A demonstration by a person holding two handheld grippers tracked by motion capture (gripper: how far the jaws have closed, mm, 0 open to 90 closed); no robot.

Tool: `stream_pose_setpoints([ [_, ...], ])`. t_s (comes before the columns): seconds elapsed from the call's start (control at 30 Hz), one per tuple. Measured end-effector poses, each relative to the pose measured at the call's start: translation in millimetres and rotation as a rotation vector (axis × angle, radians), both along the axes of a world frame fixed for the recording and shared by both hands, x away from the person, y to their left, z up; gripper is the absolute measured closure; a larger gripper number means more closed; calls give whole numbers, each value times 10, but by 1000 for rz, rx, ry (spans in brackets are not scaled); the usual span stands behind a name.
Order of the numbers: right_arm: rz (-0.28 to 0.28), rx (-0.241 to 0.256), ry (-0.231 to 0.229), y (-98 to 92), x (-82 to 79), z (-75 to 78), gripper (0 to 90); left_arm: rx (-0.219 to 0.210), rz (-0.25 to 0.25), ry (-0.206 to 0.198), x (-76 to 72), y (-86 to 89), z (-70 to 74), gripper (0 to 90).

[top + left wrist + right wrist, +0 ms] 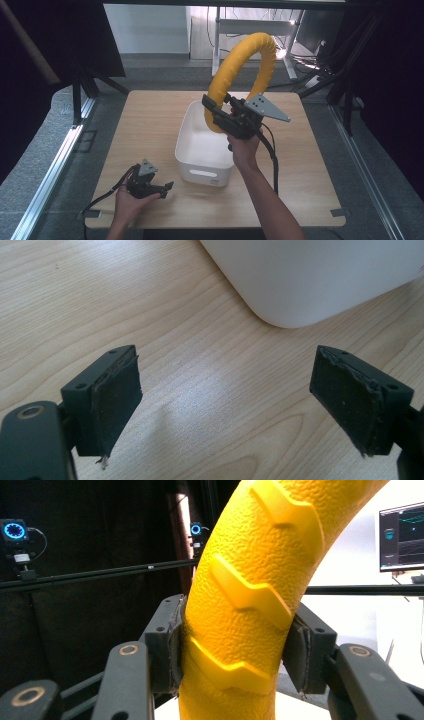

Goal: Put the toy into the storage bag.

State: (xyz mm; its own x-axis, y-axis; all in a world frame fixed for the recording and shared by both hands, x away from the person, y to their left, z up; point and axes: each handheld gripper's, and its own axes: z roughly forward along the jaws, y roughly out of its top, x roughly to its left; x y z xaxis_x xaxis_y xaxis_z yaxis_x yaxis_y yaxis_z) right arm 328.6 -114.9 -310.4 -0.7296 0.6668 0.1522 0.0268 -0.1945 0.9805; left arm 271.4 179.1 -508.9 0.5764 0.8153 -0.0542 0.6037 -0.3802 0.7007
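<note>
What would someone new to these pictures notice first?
First, the big yellow ring, held upright above the white bin at the middle of the wooden table, with the right gripper shut on its lower part. Next, the left gripper, open and low over the table beside the bin's corner.

A bin sits on the table a little right of centre, reaching towards the near edge. A curved ring is held above the bin's far right part by the right gripper, whose fingers press it from both sides. The left gripper rests on the table near its near edge, just left of the bin and apart from it.
</note>
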Motion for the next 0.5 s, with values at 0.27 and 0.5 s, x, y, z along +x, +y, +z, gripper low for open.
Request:
stream_pose_setpoints([
  [0.27,15,5,10,119,-13,-48,483,-1,2,-1,-5,1,2,134],
  [0.5,23,0,5,193,-45,-93,482,1,1,2,-2,-7,-5,134],
])
